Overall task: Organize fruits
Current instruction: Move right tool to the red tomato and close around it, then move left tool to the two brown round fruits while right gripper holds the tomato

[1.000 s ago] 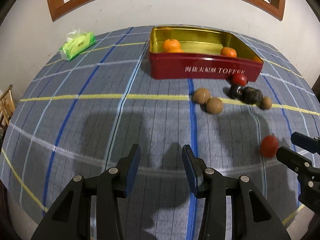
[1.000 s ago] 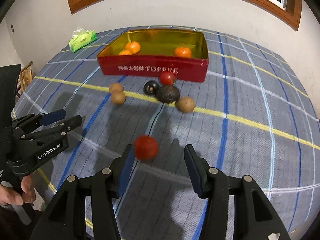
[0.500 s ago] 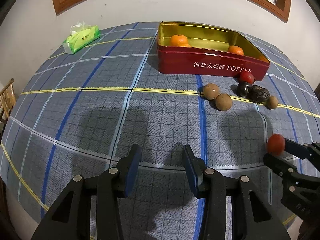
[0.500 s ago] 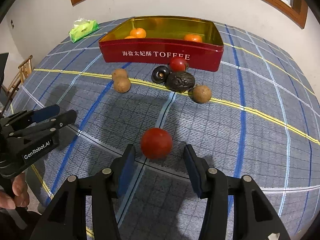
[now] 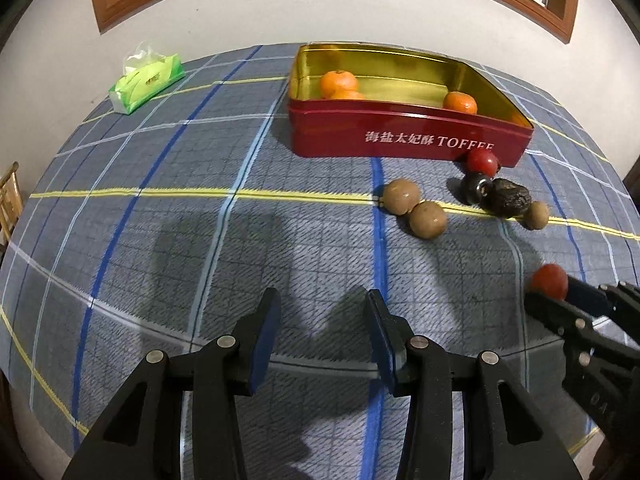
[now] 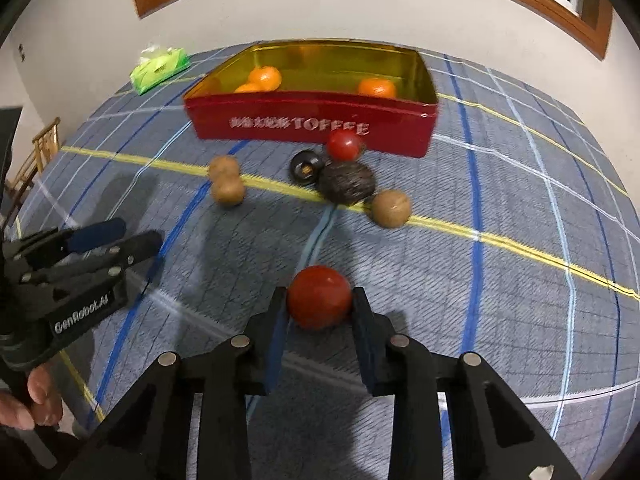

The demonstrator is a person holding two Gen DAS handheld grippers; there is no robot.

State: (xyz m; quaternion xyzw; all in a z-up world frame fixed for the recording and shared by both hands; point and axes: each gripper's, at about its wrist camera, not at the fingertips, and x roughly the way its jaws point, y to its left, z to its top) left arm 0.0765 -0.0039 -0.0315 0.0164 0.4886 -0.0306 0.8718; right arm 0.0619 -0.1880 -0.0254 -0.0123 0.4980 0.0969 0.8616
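My table (image 5: 168,240) has a plaid cloth. Toffee tin (image 5: 400,136) at 12 o'clock, tissue pack (image 5: 146,78) at 10. Loose fruits (image 5: 428,219) at 2.

Covered by a grey tablecloth (image 5: 168,240) checked in blue, pale blue and yellow lines. At the far left corner of the table, a green tissue pack (image 5: 146,84) with a white sheet poking up. Behind, a pale wall (image 5: 240,12) with a wooden window frame (image 5: 105,4). Off the left edge, part of a wooden chair (image 6: 38,152)
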